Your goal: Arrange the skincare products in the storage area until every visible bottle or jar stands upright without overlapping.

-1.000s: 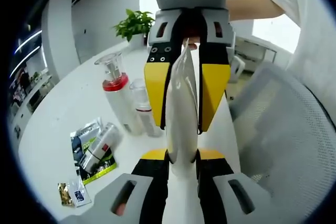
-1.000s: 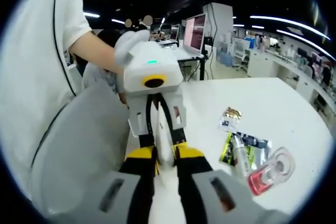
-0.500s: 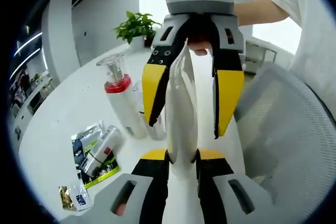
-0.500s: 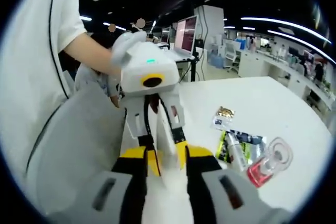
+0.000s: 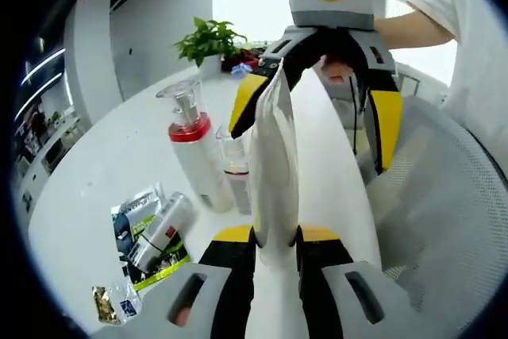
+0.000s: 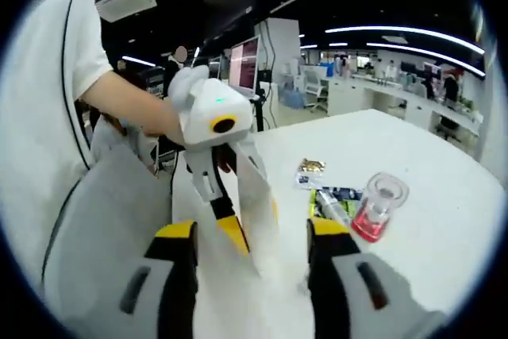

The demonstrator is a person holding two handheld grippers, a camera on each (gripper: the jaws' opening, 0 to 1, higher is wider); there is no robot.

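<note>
Held item: white tube (image 5: 274, 164), long and flat-ended, clamped at its lower part between the closed jaws of the left gripper (image 5: 275, 236), crimped end pointing away over the white table (image 5: 95, 172).

Right gripper (image 5: 317, 109): seen in the left gripper view beyond the tube's far end, jaws spread wide on either side of it, gripping nothing. In the right gripper view its own gripper (image 6: 250, 236) showed the same wide gap, with the tube (image 6: 258, 196) running through it toward the left gripper (image 6: 226, 216).

Standing stock, left gripper view: pump bottle (image 5: 193, 155) with red collar and clear cap, upright; a smaller clear-capped bottle (image 5: 234, 166) just beside it, apparently upright, partly hidden by the tube.

Lying stock: a silver tube (image 5: 159, 228) flat on a printed packet (image 5: 147, 232); two small sachets (image 5: 111, 303) near the table edge.

Other: potted plant (image 5: 208, 37) at the far side; grey mesh chair (image 5: 432, 220) beside the table; person's hand (image 6: 184, 85) on the left gripper.

Handling note: the step appeared to be placing the tube. It would probably stand best set cap-down on a bare spot near the two bottles, lowered square, released only once steady, with the right gripper kept open and close to catch a lean.
</note>
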